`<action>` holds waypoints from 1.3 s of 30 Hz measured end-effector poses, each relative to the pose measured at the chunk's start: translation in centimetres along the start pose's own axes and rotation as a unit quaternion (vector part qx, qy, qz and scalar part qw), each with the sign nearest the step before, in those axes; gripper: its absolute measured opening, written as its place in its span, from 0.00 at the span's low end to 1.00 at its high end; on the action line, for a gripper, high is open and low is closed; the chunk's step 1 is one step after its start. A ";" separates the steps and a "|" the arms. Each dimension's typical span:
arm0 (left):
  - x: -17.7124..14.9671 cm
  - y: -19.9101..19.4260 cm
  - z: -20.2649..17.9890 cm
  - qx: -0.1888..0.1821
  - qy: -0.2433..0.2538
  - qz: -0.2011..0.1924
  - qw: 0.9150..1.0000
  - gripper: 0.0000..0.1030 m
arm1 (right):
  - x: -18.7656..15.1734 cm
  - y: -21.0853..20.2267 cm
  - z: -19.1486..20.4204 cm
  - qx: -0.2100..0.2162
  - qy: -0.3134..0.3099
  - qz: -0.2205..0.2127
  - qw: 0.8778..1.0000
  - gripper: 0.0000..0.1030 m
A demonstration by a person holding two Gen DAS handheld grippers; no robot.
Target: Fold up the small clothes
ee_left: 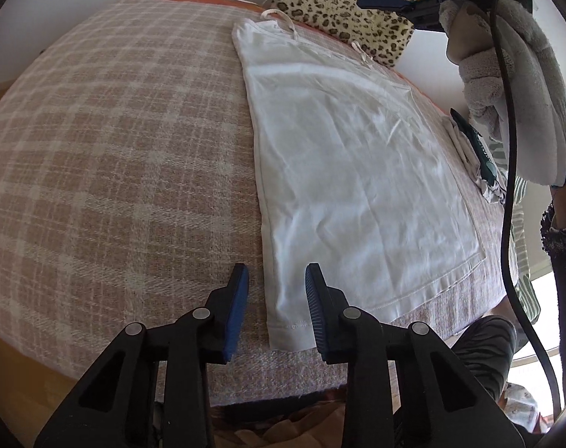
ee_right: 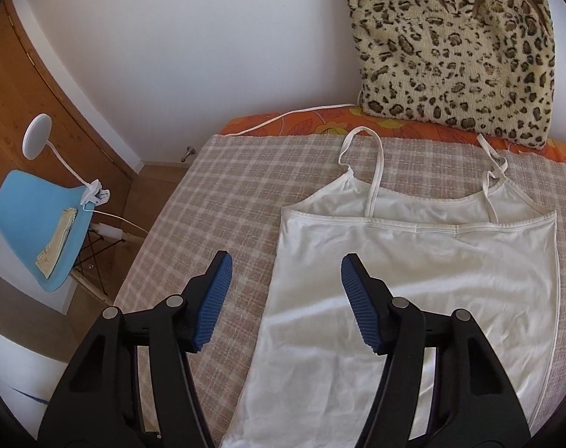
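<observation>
A white strappy top [ee_left: 357, 171] lies flat on the checked blanket [ee_left: 115, 156], straps toward the far end. My left gripper [ee_left: 277, 280] is open, hovering at the top's hem corner near the bed's near edge, holding nothing. My right gripper [ee_right: 284, 272] is open and empty above the top's [ee_right: 413, 280] left side edge, below the straps [ee_right: 376, 171]. The right gripper also shows in the left wrist view [ee_left: 387, 5], held in a gloved hand [ee_left: 514, 86] above the far end.
A leopard-print cushion [ee_right: 458, 44] leans on the wall at the bed's head. Other folded clothes [ee_left: 480, 156] lie at the bed's right edge. A blue chair [ee_right: 40, 224] with a clip lamp [ee_right: 38, 134] stands left of the bed. A black cable [ee_left: 506, 149] hangs at right.
</observation>
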State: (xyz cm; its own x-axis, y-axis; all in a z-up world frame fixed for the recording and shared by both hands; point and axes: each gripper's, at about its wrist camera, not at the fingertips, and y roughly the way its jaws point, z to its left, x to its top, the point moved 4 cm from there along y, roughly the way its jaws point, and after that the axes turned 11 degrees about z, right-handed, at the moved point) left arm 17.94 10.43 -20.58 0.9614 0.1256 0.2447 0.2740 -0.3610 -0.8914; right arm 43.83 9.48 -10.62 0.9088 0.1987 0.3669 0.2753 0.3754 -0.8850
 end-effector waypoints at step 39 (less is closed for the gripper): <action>0.8 -0.9 -1.7 -0.029 0.031 -0.031 0.999 0.02 | 8.0 15.5 0.4 -0.132 0.004 0.089 0.987 0.07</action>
State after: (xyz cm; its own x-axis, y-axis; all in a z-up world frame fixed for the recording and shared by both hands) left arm 18.50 9.29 -18.91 0.9415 0.0925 0.3241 0.3328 -0.4070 -0.8506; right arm 55.27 17.30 -21.28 0.9521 0.2335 0.1976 0.1824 0.0853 -0.9795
